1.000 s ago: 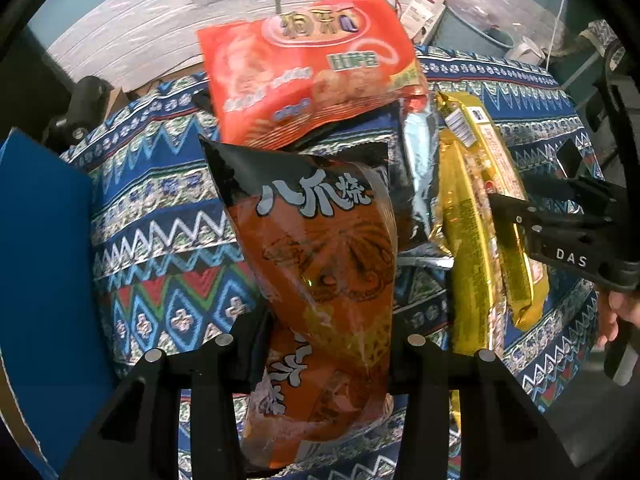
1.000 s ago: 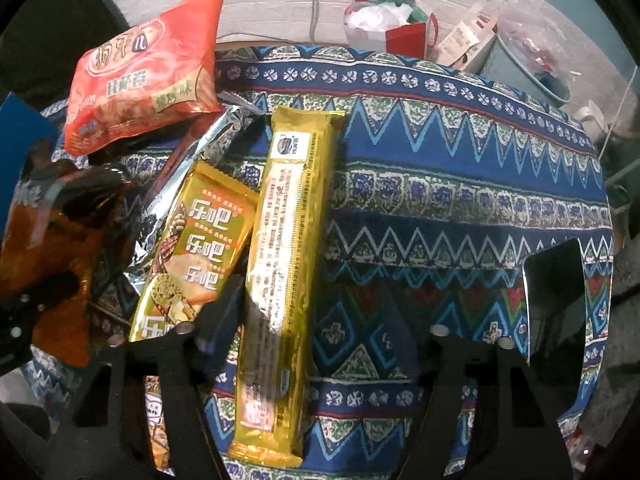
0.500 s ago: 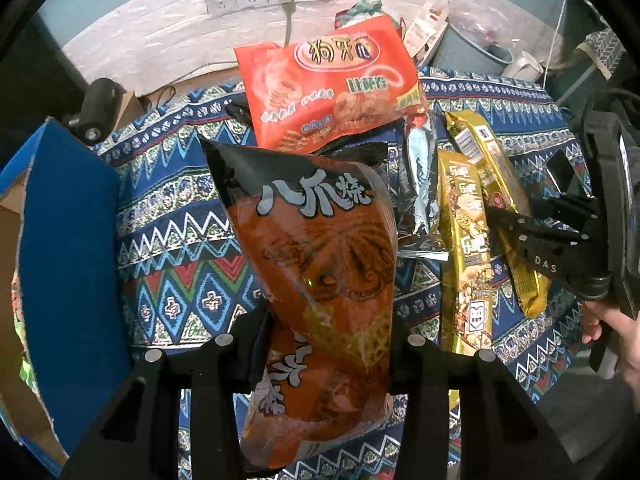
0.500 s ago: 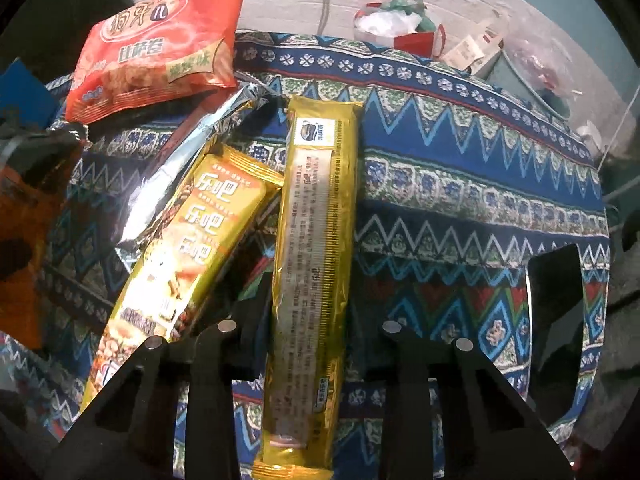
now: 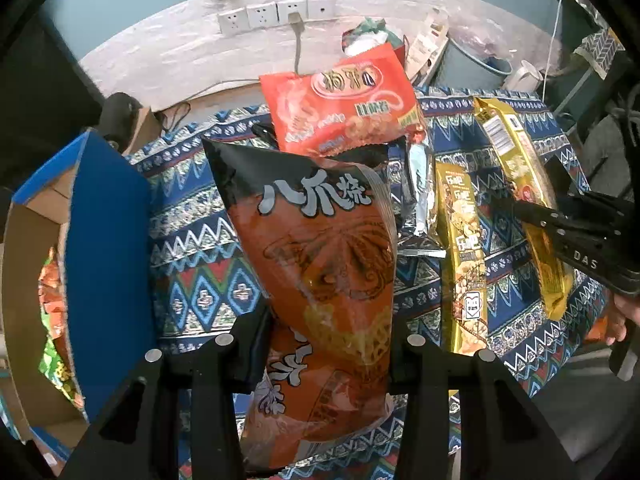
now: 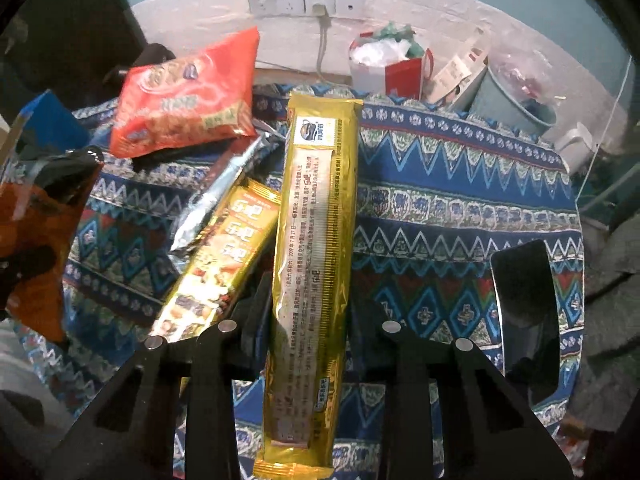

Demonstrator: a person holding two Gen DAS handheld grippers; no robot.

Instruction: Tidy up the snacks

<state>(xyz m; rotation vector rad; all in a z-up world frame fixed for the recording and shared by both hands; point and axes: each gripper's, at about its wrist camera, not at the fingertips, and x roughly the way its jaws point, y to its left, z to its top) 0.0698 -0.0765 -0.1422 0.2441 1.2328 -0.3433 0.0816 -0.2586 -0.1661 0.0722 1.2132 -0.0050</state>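
1. While both claws hold a snack up off the cloth (image 6: 460, 184), we are in the pick-up step of tidying.
2. Our left claw (image 5: 332, 344) squeezes the orange bag (image 5: 320, 280) near its bottom — the bag sticks up above the cloth.
3. Our right claw (image 6: 308, 332) is clamped on the long gold pack (image 6: 316, 240), just below its middle.
4. Next, we think, both snacks go to the blue box (image 5: 108, 248) on the left. We must carry them over its wall and only then let go.
5. Only the left view shows inside the box — some snacks already lie there.
6. Only the right view shows the print on the gold pack.
7. Left on the cloth are a red bag (image 6: 188, 100), a small gold pack (image 6: 224, 256) and a silver pack (image 6: 216, 200).
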